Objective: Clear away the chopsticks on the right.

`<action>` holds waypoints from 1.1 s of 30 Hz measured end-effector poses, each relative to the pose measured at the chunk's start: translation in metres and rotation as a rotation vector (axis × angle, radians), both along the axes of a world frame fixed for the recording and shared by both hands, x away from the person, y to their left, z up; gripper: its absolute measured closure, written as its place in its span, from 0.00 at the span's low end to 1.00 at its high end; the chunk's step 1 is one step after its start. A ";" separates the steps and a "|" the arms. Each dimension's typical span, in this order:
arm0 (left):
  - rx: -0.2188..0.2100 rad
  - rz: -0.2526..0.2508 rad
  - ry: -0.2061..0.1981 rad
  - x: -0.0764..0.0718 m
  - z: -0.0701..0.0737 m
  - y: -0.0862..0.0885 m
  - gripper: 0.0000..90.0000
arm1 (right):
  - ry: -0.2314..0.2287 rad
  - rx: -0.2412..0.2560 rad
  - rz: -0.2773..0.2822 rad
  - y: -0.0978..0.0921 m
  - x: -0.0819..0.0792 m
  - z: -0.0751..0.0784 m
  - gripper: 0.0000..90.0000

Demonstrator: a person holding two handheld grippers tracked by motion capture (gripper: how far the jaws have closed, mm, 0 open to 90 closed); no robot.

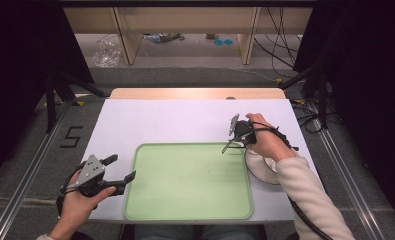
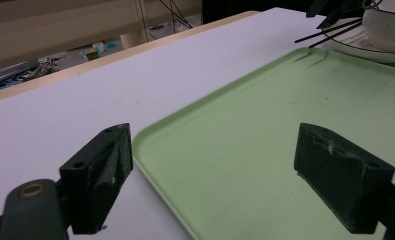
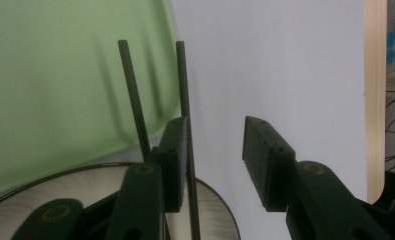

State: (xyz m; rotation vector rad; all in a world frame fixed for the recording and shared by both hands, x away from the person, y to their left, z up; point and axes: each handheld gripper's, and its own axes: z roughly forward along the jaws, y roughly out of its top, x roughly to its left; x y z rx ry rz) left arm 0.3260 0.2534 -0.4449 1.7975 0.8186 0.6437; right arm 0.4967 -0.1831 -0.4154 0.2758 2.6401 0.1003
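A light green tray [image 1: 190, 185] lies in the middle of the white tabletop [image 1: 175, 120]. My left gripper [image 1: 123, 166] hovers open at the tray's left edge, nothing between its jaws [image 2: 215, 170]. A white bowl [image 1: 260, 167] with a dark rim sits just off the tray's right side. Two black chopsticks [image 3: 132, 90] rest across the bowl [image 3: 60, 195], their tips over the tray's far right corner [image 3: 60, 75]. My right gripper [image 3: 215, 135] stands open over the bowl. One chopstick lies against its left jaw's inner face and the other runs outside that jaw.
The table's wooden far edge [image 1: 195, 93] shows beyond the white surface. Metal rails run along both sides on the floor. Cables and wooden furniture legs stand farther back. White tabletop lies bare between tray and far edge.
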 end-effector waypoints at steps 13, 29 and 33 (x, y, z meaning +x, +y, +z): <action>-0.002 0.000 0.000 0.000 0.000 0.000 0.17 | 0.075 -0.075 0.013 0.011 0.008 -0.016 0.77; 0.002 -0.002 -0.004 0.001 0.000 0.001 0.18 | 0.065 -0.097 0.023 0.008 0.013 -0.020 0.97; 0.005 -0.004 -0.005 0.001 0.000 0.001 0.18 | 0.001 -0.077 0.039 0.008 0.013 -0.010 0.97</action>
